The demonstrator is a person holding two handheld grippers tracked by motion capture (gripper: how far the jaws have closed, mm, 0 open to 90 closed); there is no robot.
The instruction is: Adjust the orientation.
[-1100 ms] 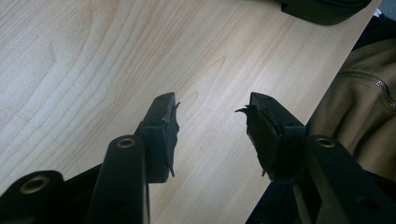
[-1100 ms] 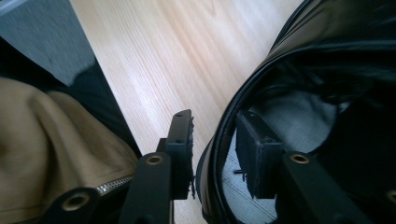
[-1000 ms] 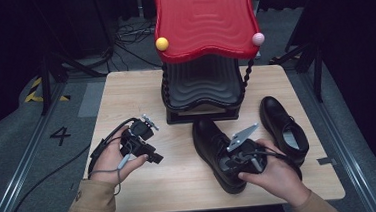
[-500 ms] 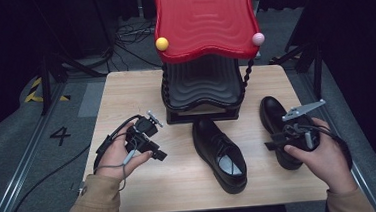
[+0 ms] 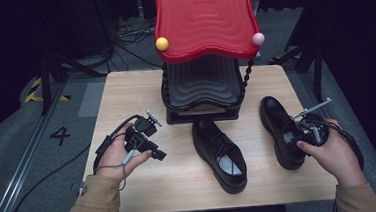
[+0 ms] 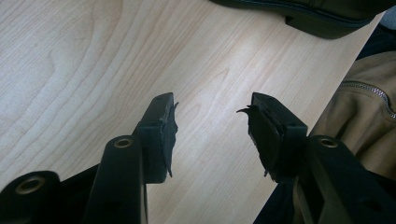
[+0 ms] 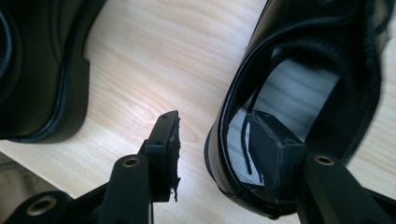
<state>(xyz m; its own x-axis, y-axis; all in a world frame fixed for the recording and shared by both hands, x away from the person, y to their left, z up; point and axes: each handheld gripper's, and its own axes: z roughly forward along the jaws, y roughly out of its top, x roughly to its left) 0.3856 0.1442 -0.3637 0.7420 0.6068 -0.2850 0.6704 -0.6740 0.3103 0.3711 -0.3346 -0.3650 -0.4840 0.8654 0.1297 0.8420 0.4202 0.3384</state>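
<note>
Two black leather shoes lie on the wooden table (image 5: 125, 95). One shoe (image 5: 219, 151) is in the middle, the other (image 5: 277, 122) to the right. My right gripper (image 5: 298, 136) (image 7: 215, 126) is at the right shoe's (image 7: 303, 56) heel end. One jaw is inside the opening and the other outside, with a gap to the shoe's wall. These jaws have just been opening, with that wall between them. The middle shoe (image 7: 37, 70) lies off to that gripper's left. My left gripper (image 5: 154, 151) (image 6: 210, 116) hovers open over bare wood with nothing between its jaws.
A shoe rack stands at the back centre of the table, with a wavy red top (image 5: 205, 19) over a black shelf (image 5: 202, 85). A tan sleeve (image 6: 364, 107) and the middle shoe's sole (image 6: 317, 14) edge the left gripper view. Cables run over the floor.
My right hand has left the middle shoe's heel and moved right to the other shoe, where one jaw now sits inside it. The left hand has kept still.
</note>
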